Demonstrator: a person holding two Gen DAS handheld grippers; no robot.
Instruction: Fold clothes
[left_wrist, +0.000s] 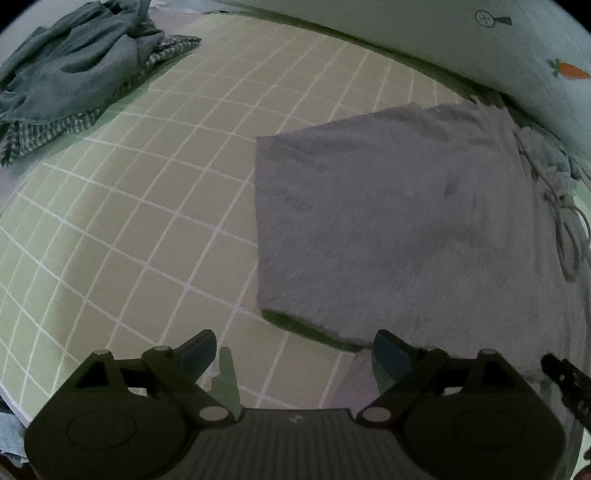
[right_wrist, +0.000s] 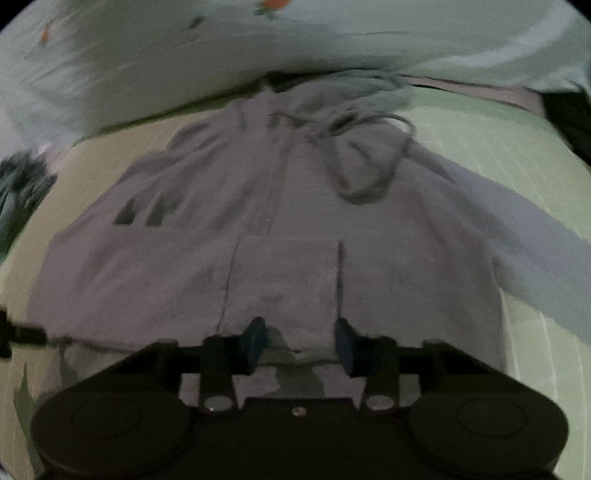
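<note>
A grey hoodie (left_wrist: 388, 221) lies flat on a green grid mat (left_wrist: 147, 203). In the left wrist view my left gripper (left_wrist: 295, 350) hovers open and wide just off the hoodie's near hem corner, with only mat between its fingers. In the right wrist view the hoodie (right_wrist: 295, 266) lies front up, showing its pouch pocket, a looped drawstring (right_wrist: 373, 158) and one sleeve (right_wrist: 535, 251) stretched out to the right. My right gripper (right_wrist: 299, 334) stands over the bottom hem with its jaws half closed. The hem puckers between them, but I see no firm pinch.
A heap of blue-grey and checked clothes (left_wrist: 74, 74) sits at the mat's far left corner. Pale bedding with a carrot print (left_wrist: 535, 55) borders the far side, just behind the hood (right_wrist: 184, 55). A dark part of the other gripper shows at each view's edge.
</note>
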